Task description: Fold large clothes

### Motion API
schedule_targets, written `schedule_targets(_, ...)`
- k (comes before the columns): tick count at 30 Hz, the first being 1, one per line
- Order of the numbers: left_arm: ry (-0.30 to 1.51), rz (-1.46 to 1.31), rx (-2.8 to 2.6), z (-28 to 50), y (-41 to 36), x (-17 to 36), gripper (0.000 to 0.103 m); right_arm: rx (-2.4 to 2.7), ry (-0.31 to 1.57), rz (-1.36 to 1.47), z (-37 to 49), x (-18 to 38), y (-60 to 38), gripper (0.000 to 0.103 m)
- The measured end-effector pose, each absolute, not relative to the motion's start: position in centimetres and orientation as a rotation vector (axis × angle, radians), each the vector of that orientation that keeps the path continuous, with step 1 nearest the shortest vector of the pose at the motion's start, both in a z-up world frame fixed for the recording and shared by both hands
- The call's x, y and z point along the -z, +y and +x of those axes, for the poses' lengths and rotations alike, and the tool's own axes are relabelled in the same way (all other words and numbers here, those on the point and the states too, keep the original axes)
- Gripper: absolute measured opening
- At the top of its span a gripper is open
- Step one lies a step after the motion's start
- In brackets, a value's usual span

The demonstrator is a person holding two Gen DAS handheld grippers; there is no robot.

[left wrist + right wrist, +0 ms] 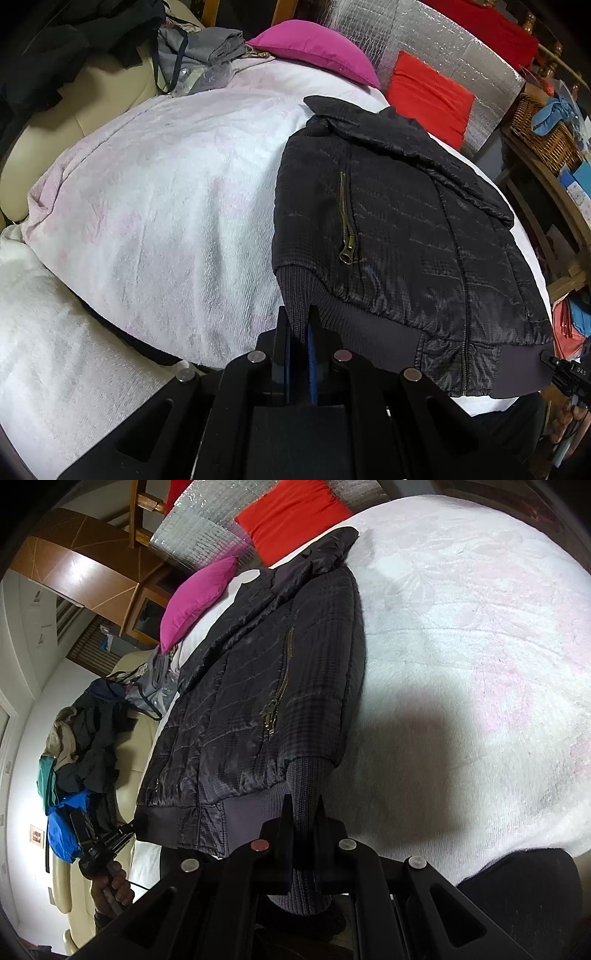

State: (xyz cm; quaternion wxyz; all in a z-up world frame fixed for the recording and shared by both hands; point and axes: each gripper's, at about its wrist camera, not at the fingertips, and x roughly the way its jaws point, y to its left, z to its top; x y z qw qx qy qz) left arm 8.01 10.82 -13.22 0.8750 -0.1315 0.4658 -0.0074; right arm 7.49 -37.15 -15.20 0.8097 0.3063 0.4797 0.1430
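Observation:
A black quilted jacket (399, 229) with a brass pocket zipper (346, 221) lies flat on a white fleece blanket (147, 206). My left gripper (299, 317) is shut on the grey ribbed hem at the jacket's near left corner. In the right wrist view the same jacket (258, 686) lies on the blanket (461, 646), and my right gripper (303, 808) is shut on the ribbed knit hem (306, 775) at its near right corner. The right gripper also shows at the left wrist view's right edge (565, 373). The left gripper shows in the right wrist view (107, 842), held by a hand.
A magenta cushion (314, 51) and a red cushion (428, 92) lie at the far end against silver insulation foil (443, 33). A pile of dark clothes (88, 746) sits on a cream armchair (96, 103). A wicker basket (543, 129) stands on wooden shelving to the right.

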Motion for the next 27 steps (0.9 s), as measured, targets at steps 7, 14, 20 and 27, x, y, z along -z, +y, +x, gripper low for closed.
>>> schedule_targets(7,0.950,-0.267,0.028,7.0,11.0,12.2,0.007,-0.325,1.016,0.653,7.3,14.5,-37.5,0.008)
schedule_targets(14,0.949,-0.263,0.039,6.5,11.5,12.0,0.007,-0.332,1.019,0.661,6.7,14.6,-37.8,0.008)
schedule_targets(20,0.962,-0.295,0.046,7.1,11.9,12.3,0.007,-0.336,1.023,0.680,7.2,15.2,-38.3,0.008)
schedule_targets(27,0.981,-0.297,0.044,7.0,12.0,12.7,0.007,-0.339,1.036,0.692,7.1,16.2,-38.6,0.008)
